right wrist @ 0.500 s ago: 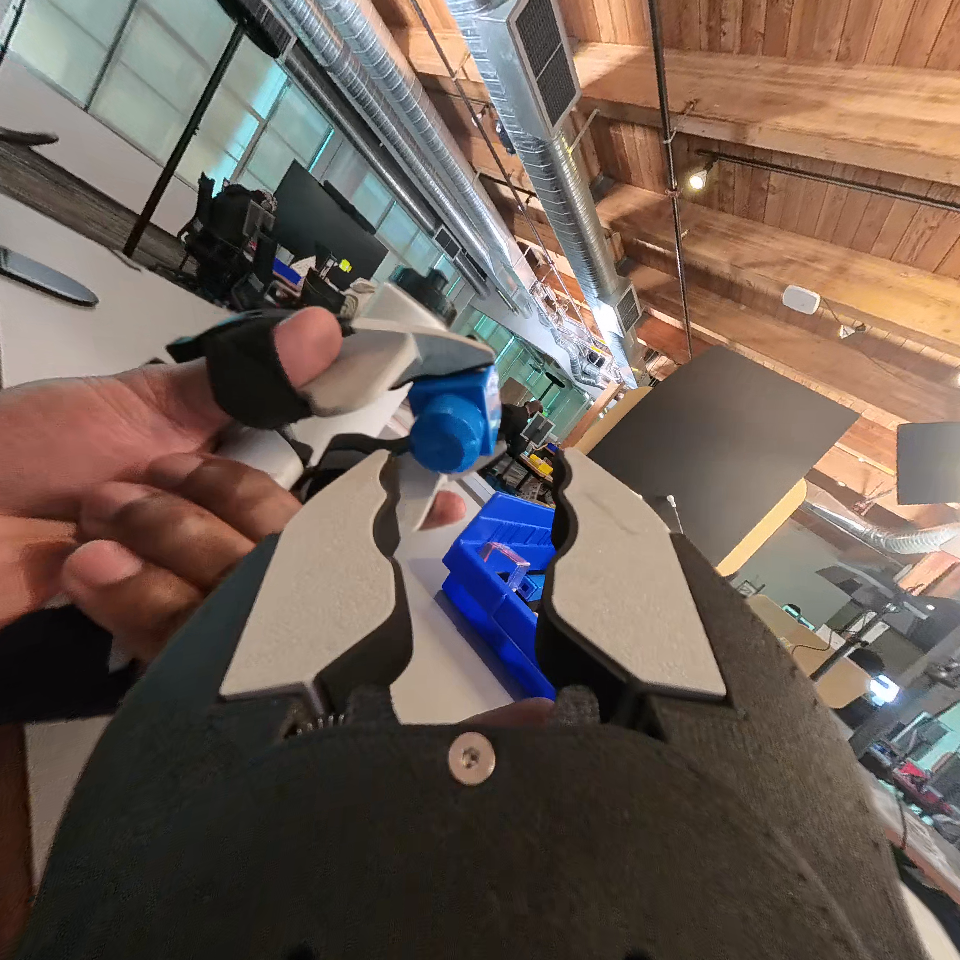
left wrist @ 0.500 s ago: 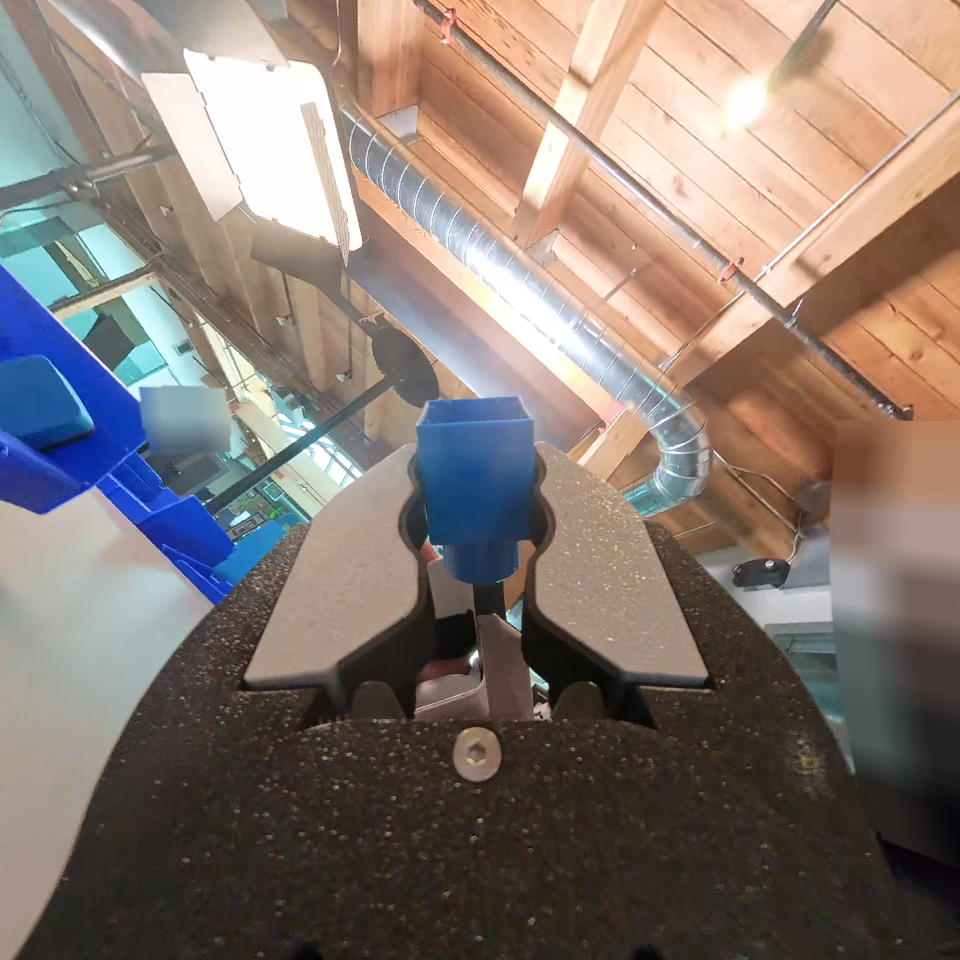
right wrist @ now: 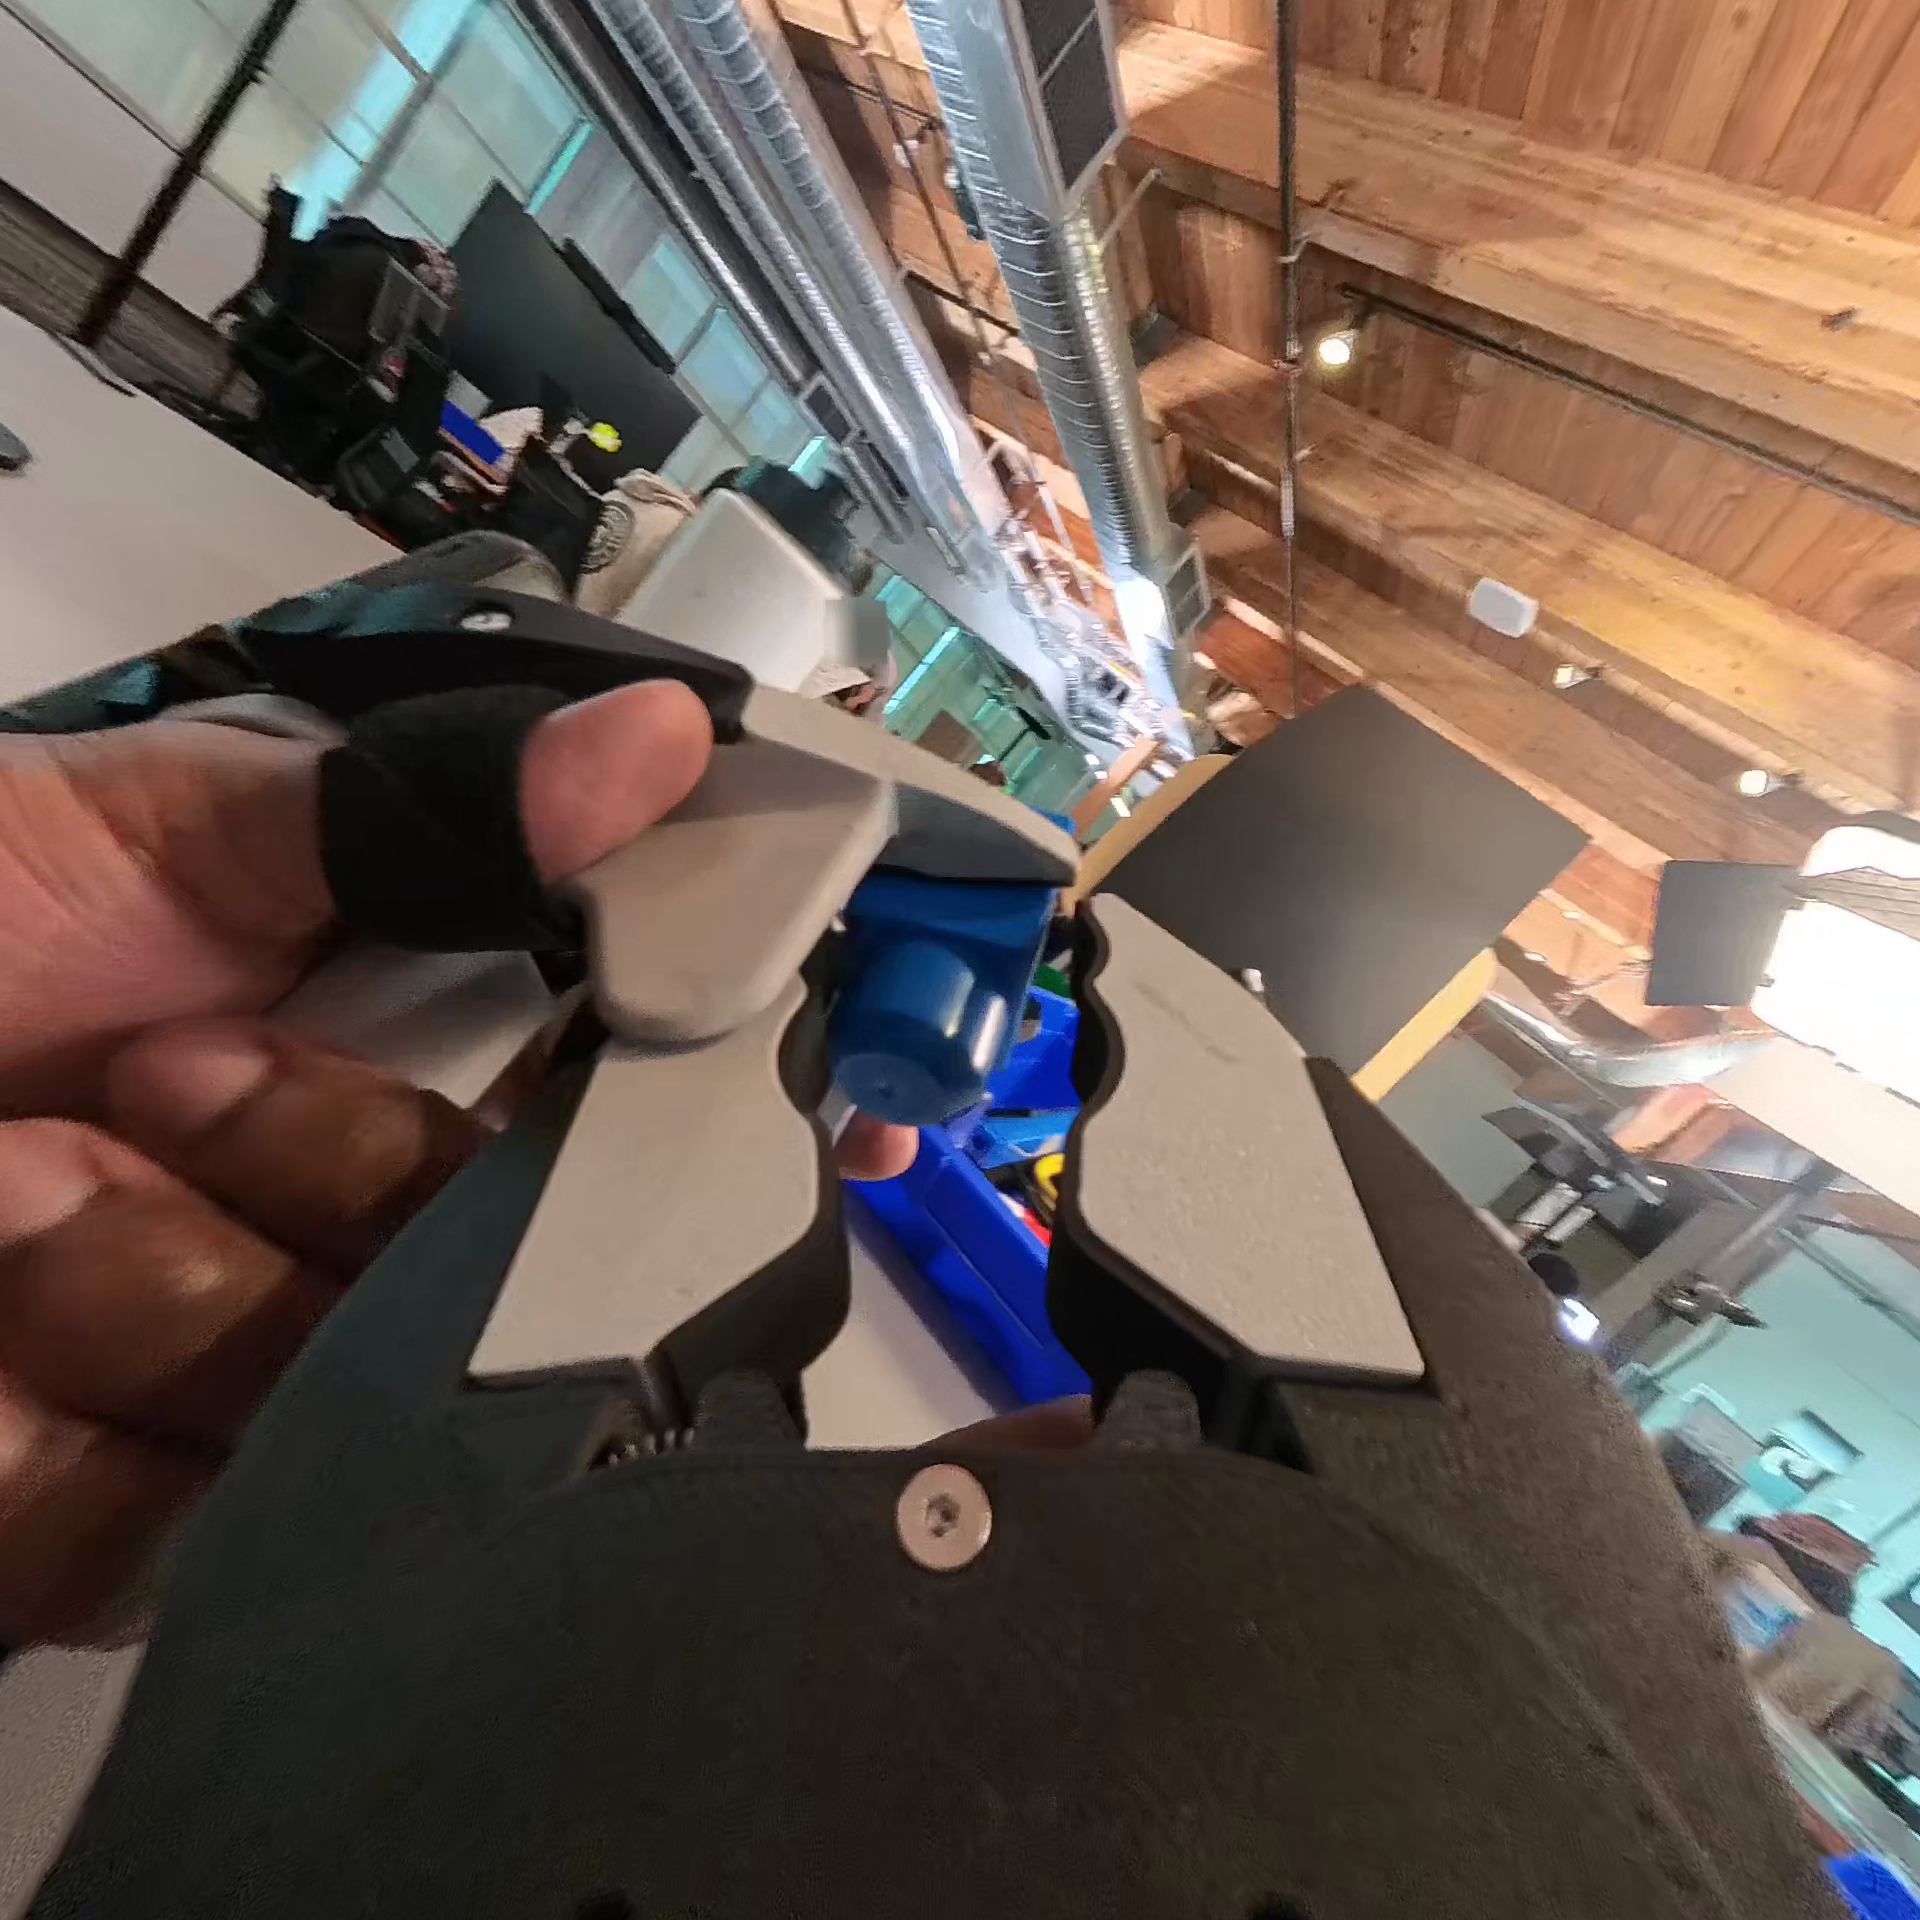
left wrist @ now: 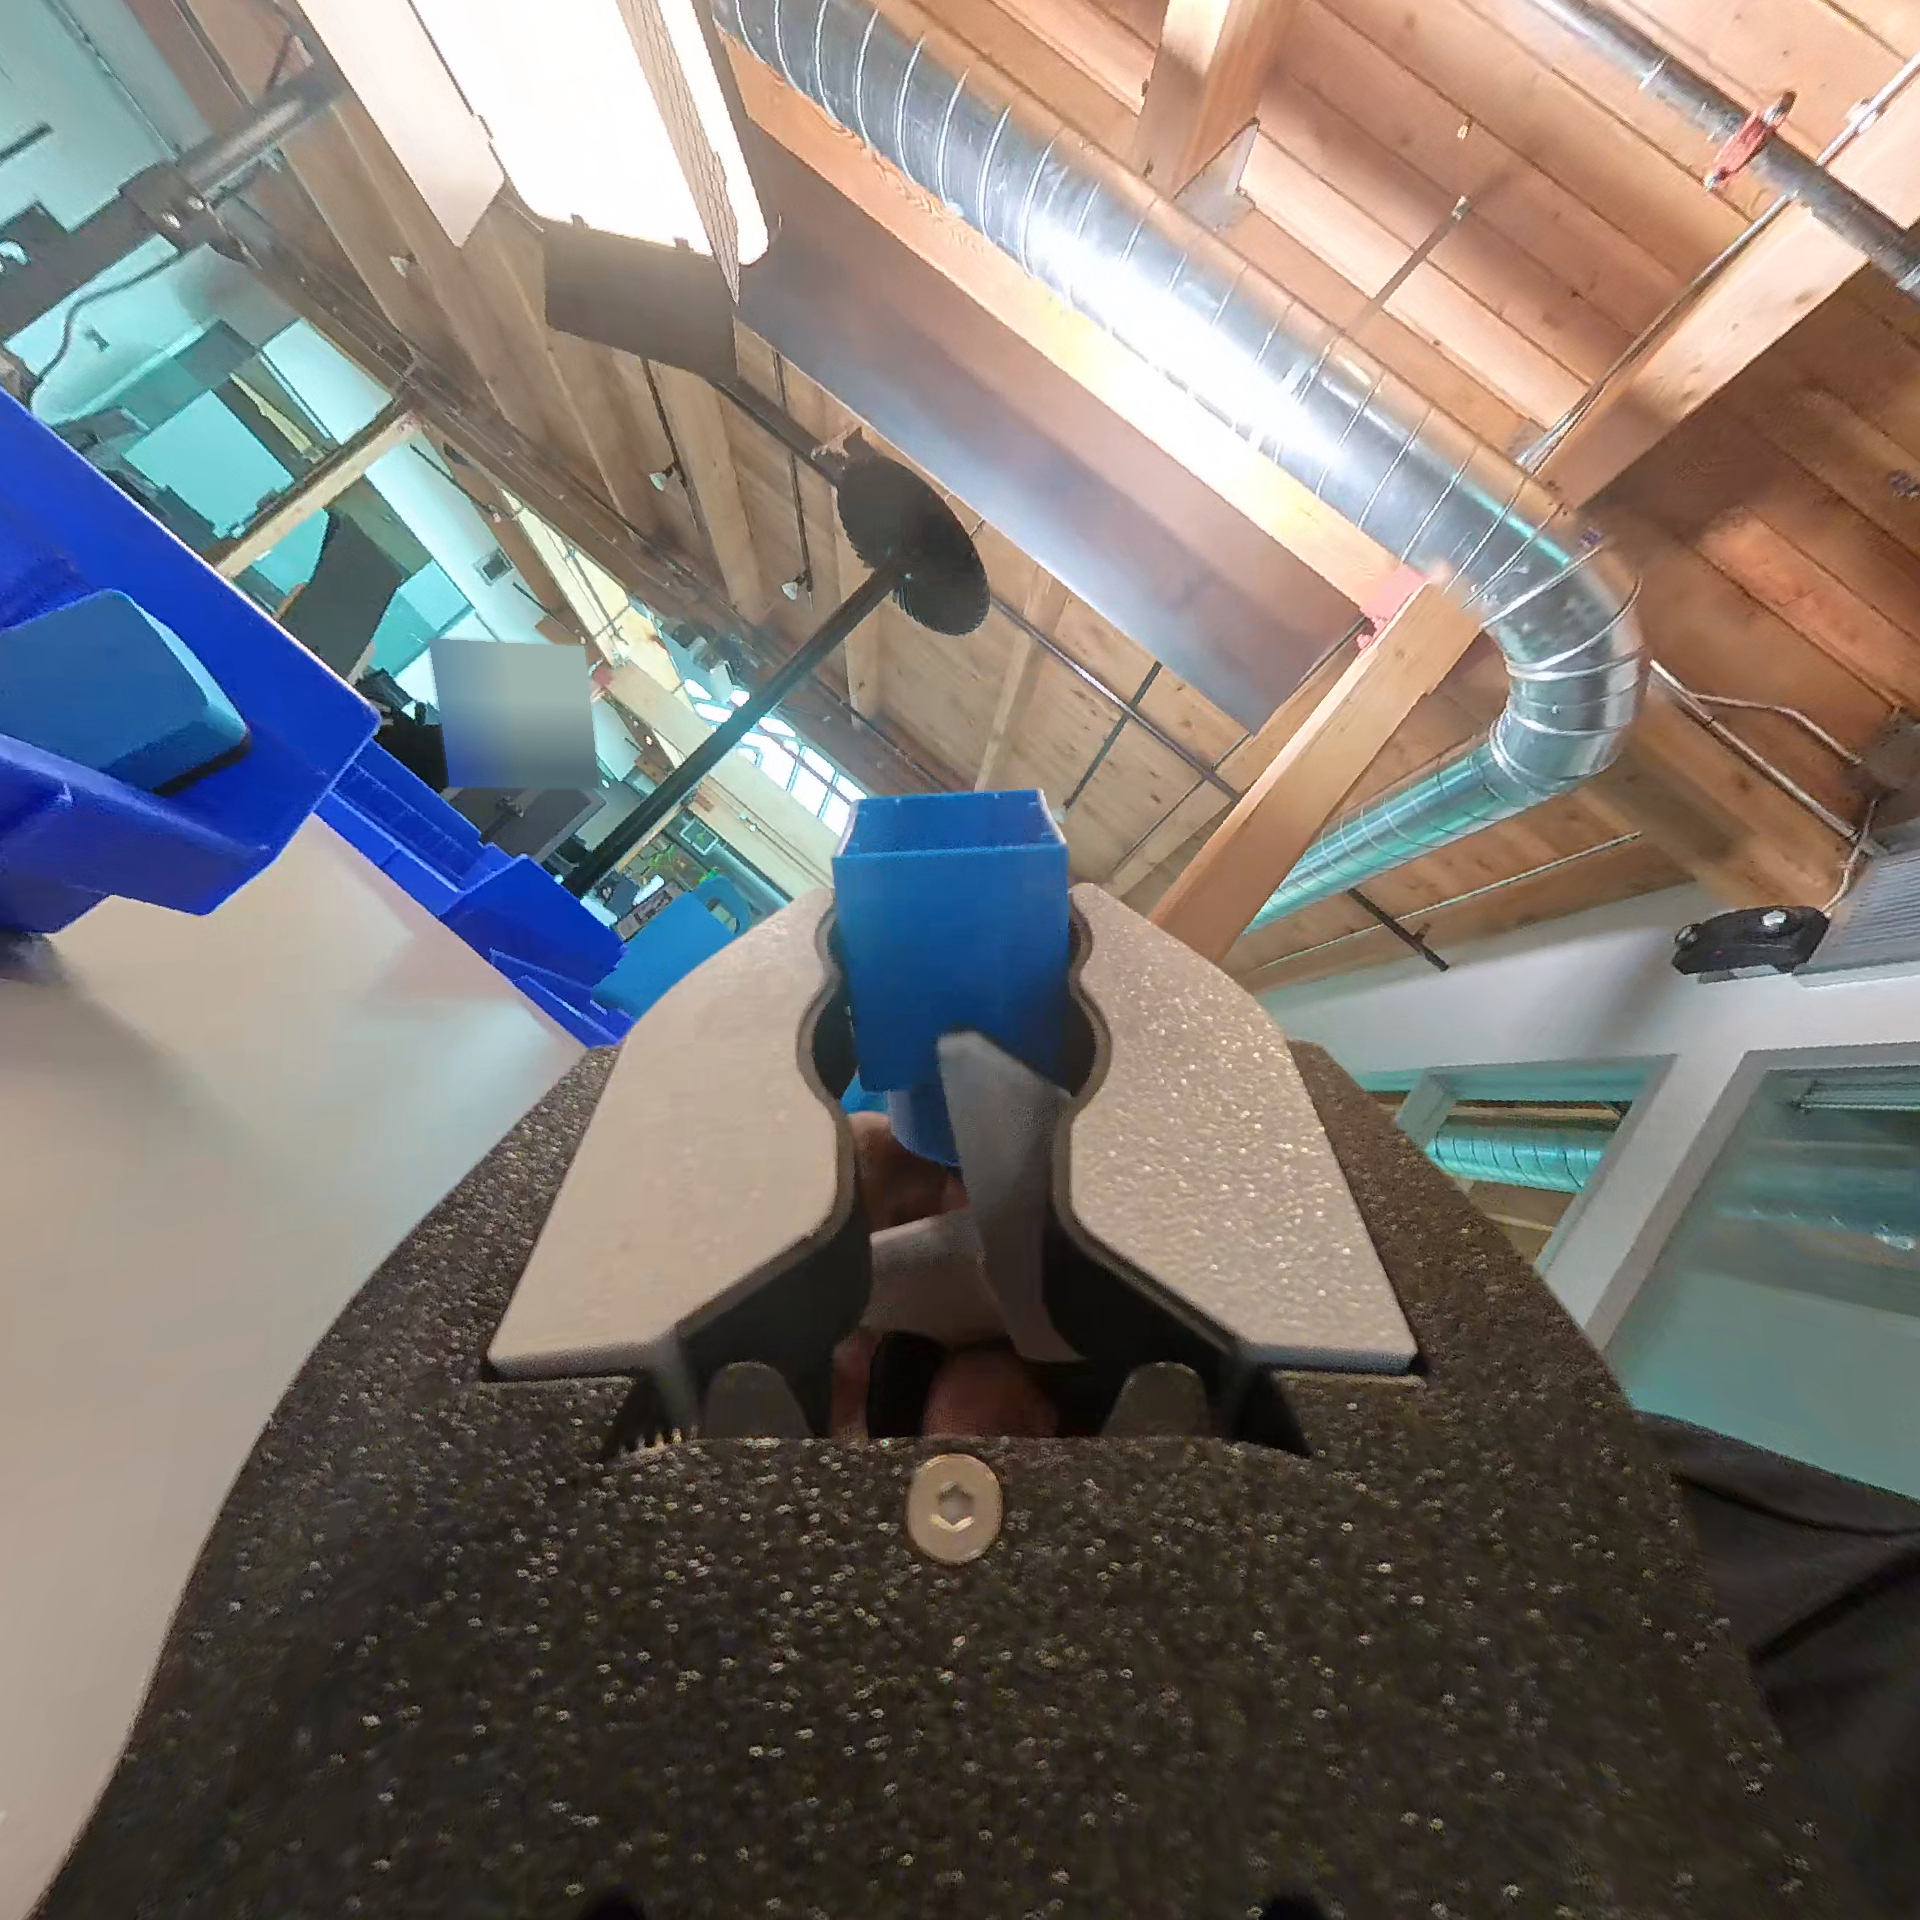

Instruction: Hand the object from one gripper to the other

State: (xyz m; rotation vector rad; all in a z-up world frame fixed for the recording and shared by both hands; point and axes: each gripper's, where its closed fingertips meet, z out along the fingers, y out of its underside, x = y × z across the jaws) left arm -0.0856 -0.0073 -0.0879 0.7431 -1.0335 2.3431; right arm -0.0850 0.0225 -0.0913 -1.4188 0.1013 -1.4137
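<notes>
We find the left gripper (left wrist: 951, 997) clamped on the blue plastic fitting (left wrist: 954, 951), held aloft. The right gripper (right wrist: 940, 1049) stands apart around its round stub (right wrist: 914, 1039). Early release risks dropping it.

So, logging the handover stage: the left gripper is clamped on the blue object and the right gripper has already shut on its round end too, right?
Not quite. The left gripper is clamped on the blue object, but the right gripper is open around its round end, as the right wrist view shows.
</notes>
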